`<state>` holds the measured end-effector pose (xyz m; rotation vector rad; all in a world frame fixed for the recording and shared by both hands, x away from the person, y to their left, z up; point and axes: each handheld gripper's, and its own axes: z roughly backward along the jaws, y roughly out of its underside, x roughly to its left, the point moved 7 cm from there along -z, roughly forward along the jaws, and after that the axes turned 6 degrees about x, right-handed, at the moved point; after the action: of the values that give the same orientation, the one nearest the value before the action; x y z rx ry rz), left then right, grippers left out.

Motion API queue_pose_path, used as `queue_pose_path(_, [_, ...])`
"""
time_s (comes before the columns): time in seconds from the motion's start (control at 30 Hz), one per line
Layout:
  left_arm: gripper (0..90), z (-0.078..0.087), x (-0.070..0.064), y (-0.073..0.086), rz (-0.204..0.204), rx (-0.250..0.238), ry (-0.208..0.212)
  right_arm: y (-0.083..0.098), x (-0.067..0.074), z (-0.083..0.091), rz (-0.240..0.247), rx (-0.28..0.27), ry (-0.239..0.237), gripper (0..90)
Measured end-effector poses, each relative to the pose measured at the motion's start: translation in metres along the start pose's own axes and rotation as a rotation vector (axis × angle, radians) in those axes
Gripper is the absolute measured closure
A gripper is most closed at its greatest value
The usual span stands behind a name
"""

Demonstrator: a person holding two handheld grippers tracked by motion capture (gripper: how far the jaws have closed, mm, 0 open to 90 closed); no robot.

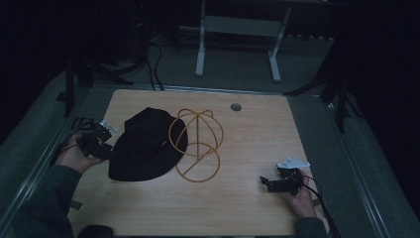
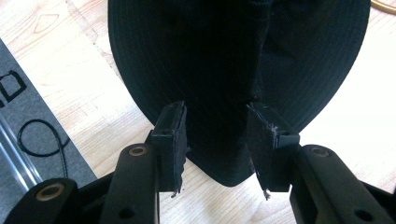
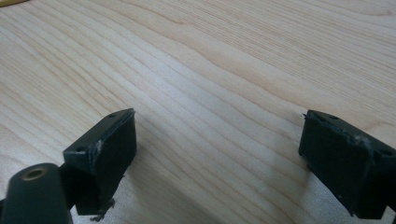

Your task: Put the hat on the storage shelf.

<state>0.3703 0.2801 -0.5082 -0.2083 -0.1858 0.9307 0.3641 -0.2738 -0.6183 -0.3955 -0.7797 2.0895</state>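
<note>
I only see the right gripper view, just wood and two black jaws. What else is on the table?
Observer: A black fabric bucket hat lies on the left part of the light wooden table, overlapping a gold wire hat stand at its right edge.
Operator: What's my other gripper doing?
Observer: The left gripper has the hat's brim between its jaws. I cannot tell whether they pinch it.
</note>
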Motion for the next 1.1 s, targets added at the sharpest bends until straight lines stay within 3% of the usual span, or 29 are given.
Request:
queue_pose_path(0.23, [58.4, -0.002, -0.005, -0.009, -0.031, 0.034, 0.004, 0.0, 0.0, 0.0, 0.0, 0.0, -0.001, 11.1])
queue_pose_path(0.7, [60.2, -0.011, -0.005, -0.024, -0.018, 0.086, 0.033, 0.0, 0.0, 0.0, 0.004, 0.0, -0.003, 11.1])
queue_pose_path(1.1, [63.4, -0.02, -0.01, -0.037, -0.047, 0.156, 0.052, 0.0, 0.001, 0.0, 0.012, -0.001, -0.007, 11.1])
